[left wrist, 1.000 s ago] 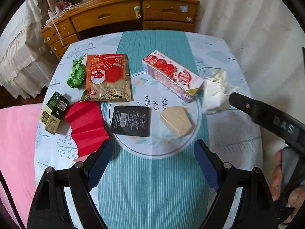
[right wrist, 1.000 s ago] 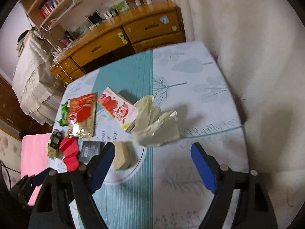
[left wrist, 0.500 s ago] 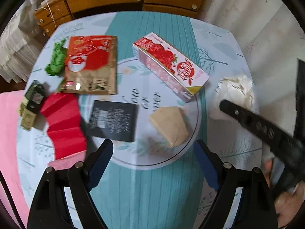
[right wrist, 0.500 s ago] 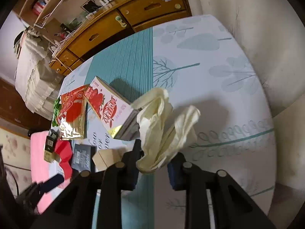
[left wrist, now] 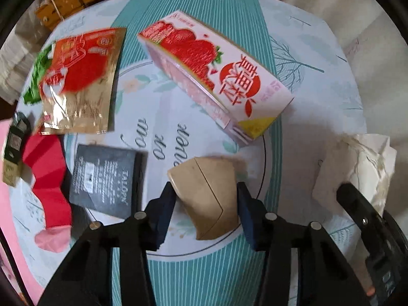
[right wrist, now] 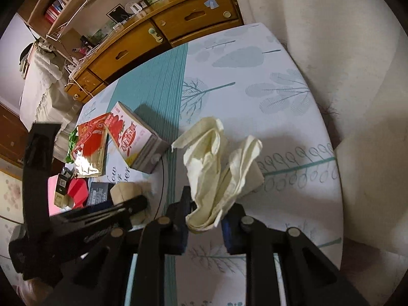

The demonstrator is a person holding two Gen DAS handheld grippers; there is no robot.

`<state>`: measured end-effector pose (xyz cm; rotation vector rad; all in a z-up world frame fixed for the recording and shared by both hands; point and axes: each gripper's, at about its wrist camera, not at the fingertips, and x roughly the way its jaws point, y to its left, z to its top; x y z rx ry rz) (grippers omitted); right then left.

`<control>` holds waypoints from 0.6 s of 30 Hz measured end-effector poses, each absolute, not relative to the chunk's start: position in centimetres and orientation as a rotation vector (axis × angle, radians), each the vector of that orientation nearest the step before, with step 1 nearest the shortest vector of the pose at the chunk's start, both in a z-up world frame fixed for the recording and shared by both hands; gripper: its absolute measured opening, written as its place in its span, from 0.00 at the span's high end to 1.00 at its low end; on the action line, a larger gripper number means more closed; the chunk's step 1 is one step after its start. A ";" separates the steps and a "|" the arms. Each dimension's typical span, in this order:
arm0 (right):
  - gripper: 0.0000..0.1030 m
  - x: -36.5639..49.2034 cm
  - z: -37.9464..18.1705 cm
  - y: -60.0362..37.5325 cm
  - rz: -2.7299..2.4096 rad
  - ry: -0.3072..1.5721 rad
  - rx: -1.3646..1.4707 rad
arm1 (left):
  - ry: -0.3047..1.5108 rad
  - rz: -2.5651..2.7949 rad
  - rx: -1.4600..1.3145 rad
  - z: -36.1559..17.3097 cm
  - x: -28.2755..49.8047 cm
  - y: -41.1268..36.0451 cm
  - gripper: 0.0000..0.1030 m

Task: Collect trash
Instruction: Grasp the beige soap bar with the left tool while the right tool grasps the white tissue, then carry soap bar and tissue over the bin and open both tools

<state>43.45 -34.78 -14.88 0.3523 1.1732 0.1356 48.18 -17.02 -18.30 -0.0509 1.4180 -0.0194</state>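
Bedroom, patterned surface (left wrist: 318, 81) w/ litter: right hand-held gripper (right wrist: 205, 220) clamps white tissue (right wrist: 216, 168), left hand-held gripper (left wrist: 206, 205) just closing round tan packet (left wrist: 206, 193), rest uncollected.

A round table (left wrist: 318, 58) under a white cloth printed with pale trees and a teal striped band carries the litter. At its middle lie a pink strawberry-printed carton (left wrist: 216, 81), a tan folded paper wedge (left wrist: 206, 199) and a black printed card (left wrist: 104, 178). Toward the left edge lie a red-and-gold foil pouch (left wrist: 81, 81), a crumpled green wrapper (left wrist: 35, 76), folded red paper (left wrist: 48, 178) and a small black-and-olive packet (left wrist: 12, 153). Crumpled white tissue (right wrist: 216, 173) sits near the right edge.
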 end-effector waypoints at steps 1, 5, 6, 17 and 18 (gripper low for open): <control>0.80 43.3 -14.9 -34.7 0.136 1.172 0.349 | 1.411 -0.015 -0.038 -18.3 48.1 -17.3 0.56; 0.81 42.5 -14.8 -34.6 0.139 1.169 0.337 | 1.384 -0.026 -0.038 -18.3 47.7 -17.6 0.58; 0.81 42.3 -14.7 -34.5 0.138 1.167 0.338 | 1.381 -0.040 -0.052 -18.2 47.4 -17.4 0.59; 0.81 37.5 -12.2 -32.1 0.159 1.106 0.361 | 1.229 -0.150 -0.124 -11.4 38.4 -12.4 0.59; 0.81 36.9 -11.9 -31.7 0.162 1.100 0.361 | 1.212 -0.156 -0.122 -10.6 37.3 -11.3 0.59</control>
